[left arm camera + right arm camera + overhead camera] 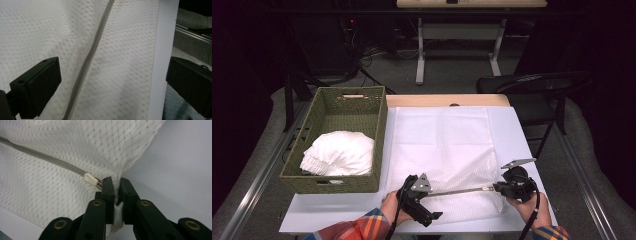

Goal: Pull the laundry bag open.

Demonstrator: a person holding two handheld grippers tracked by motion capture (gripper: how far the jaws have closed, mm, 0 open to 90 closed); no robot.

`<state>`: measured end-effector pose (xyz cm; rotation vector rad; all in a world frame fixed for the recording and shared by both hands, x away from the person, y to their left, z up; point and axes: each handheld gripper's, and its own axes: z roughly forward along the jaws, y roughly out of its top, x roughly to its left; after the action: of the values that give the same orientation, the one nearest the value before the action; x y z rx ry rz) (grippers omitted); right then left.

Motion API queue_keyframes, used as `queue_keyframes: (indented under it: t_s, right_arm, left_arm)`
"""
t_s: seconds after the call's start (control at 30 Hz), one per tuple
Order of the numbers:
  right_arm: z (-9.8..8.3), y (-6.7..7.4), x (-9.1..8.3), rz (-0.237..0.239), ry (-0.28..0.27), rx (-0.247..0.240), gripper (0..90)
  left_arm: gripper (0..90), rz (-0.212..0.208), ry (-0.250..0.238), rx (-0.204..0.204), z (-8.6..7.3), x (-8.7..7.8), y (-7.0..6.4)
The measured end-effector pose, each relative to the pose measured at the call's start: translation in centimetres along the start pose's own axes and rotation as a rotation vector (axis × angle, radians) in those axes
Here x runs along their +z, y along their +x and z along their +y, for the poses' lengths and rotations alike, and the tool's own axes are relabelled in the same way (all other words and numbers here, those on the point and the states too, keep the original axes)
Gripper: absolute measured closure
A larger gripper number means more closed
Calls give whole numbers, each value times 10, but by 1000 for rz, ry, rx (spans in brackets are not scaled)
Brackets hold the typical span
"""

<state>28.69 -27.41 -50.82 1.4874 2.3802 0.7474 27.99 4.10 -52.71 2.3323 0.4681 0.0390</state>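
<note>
A white mesh laundry bag (439,150) lies flat on the white desk (517,135), in the centre of the high view, its long axis running from the near edge toward the top of the frame. Its grey zipper (457,191) runs across the near end, left to right, ending at a pale pull tab (90,179).

The right gripper (116,185), at lower right of the high view, has its jaws clamped on the bag's corner fabric beside that tab. The left gripper (414,196), at lower centre, hangs over the zipper's other end with jaws wide apart, holding nothing.

A woven green basket (324,182) with bundled white cloth (339,152) sits at left. Behind the desk: grey floor, a black chair (532,85) and another table (459,30).
</note>
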Motion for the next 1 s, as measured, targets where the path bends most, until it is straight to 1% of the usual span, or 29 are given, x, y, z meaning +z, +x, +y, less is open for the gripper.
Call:
queue_keyframes:
  t_s: [0.03,0.1,0.17,0.2,0.23,0.27,0.3,0.5,0.57,0.6,0.63,0.7,0.73,0.77,0.83,0.87,1.0]
  right_arm:
    - [0,0,-1,1,-4,-2,837]
    - [0,0,-2,0,-8,-1,837]
    - [0,1,-3,-1,-12,-4,837]
    - [0,1,-3,0,-13,-9,837]
    - [0,2,-4,0,-14,-10,837]
    - [0,2,-4,-1,-19,-13,837]
    - [0,2,-4,-2,-24,-20,837]
    - [0,3,-7,-2,-33,-28,837]
    - [0,4,-7,2,-34,-32,837]
    - [0,4,-7,3,-34,-32,836]
    - [0,4,-8,2,-35,-32,837]
    - [0,4,-8,3,-41,-33,837]
    - [1,4,-9,4,-42,-35,837]
    - [0,4,-9,7,-45,-37,837]
    - [1,5,-10,8,-46,-41,836]
    - [0,5,-10,10,-49,-40,836]
    - [1,6,-11,15,-57,-50,836]
  left_arm:
    - [0,-2,-9,4,2,2,-1]
    - [0,-7,-10,18,7,7,-2]
    - [0,-7,-27,19,12,10,-2]
    - [0,-16,-31,23,15,12,-2]
    - [0,-10,-39,27,17,13,-2]
    - [0,-14,-35,30,21,15,-2]
    - [0,-22,-46,30,24,18,-2]
    - [0,-43,-37,54,42,28,-3]
    - [0,-47,-33,60,49,32,-4]
    - [0,-31,-24,67,52,34,-5]
    - [0,-48,-29,67,55,37,-5]
    - [0,-47,-32,74,60,41,-6]
    - [0,-48,-24,77,63,43,-6]
    - [6,-49,-23,80,65,46,-7]
    - [49,-54,-15,79,69,51,-6]
    - [51,-62,-14,74,70,53,-6]
    - [125,-77,-10,77,78,61,-6]
